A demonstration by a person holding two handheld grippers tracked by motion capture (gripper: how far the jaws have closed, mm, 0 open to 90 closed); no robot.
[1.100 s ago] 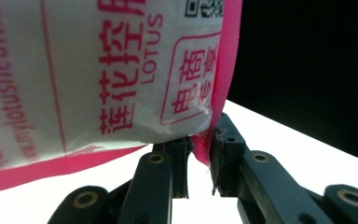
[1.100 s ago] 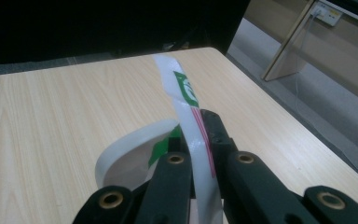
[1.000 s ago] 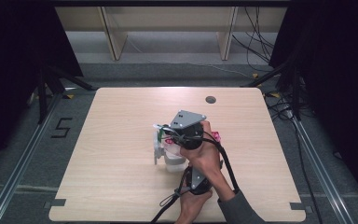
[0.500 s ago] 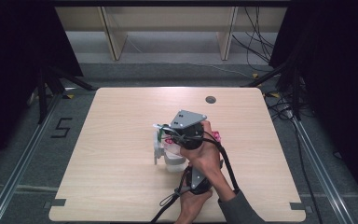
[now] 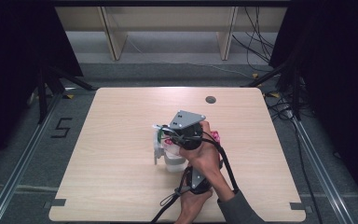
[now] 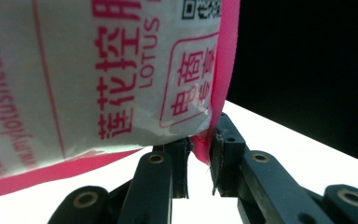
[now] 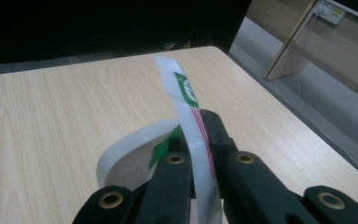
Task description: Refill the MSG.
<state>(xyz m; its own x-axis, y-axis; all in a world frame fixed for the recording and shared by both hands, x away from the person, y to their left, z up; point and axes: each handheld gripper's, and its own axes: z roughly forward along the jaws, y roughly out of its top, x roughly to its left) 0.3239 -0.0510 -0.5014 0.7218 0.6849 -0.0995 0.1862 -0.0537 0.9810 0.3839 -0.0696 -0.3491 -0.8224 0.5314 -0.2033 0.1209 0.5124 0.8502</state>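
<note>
Left tongs [image 6: 199, 161] pinch pink-edged packet [image 6: 98, 74]; right tongs [image 7: 196, 140] clamp white bag [image 7: 186, 112].

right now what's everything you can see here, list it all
table: one, light wood, centre of the high view
hole: one, dark, round, far side of the tabletop
white packet: one, white with pink print and pink edge, its corner between the left tool's jaws
white strip: one, white with green and red print, pinched upright in the right tool
shelf unit: one, pale wood, on the floor beyond the table
left tool: one, black jaws, shut on the packet's pink edge
right tool: one, black jaws, shut on the strip
</note>
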